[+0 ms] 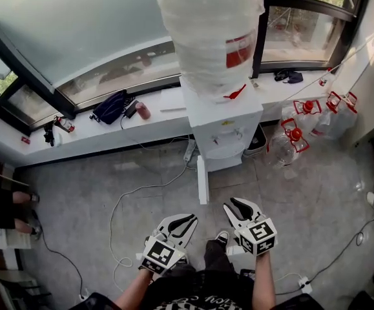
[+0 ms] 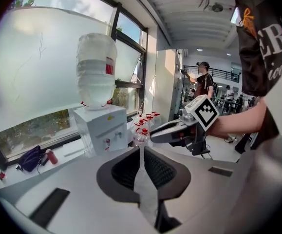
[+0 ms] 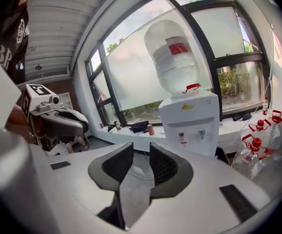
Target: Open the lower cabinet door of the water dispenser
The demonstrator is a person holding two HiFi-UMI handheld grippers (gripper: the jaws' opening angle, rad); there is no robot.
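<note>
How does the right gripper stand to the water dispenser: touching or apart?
Apart. The head view shows bare floor between the right gripper and the water dispenser.

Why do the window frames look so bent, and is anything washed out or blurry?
Head view: wide lens bows the window frame, water bottle slightly soft. Left gripper view: fisheye, black corners, frosted pane glaring. Right gripper view: same curving.
</note>
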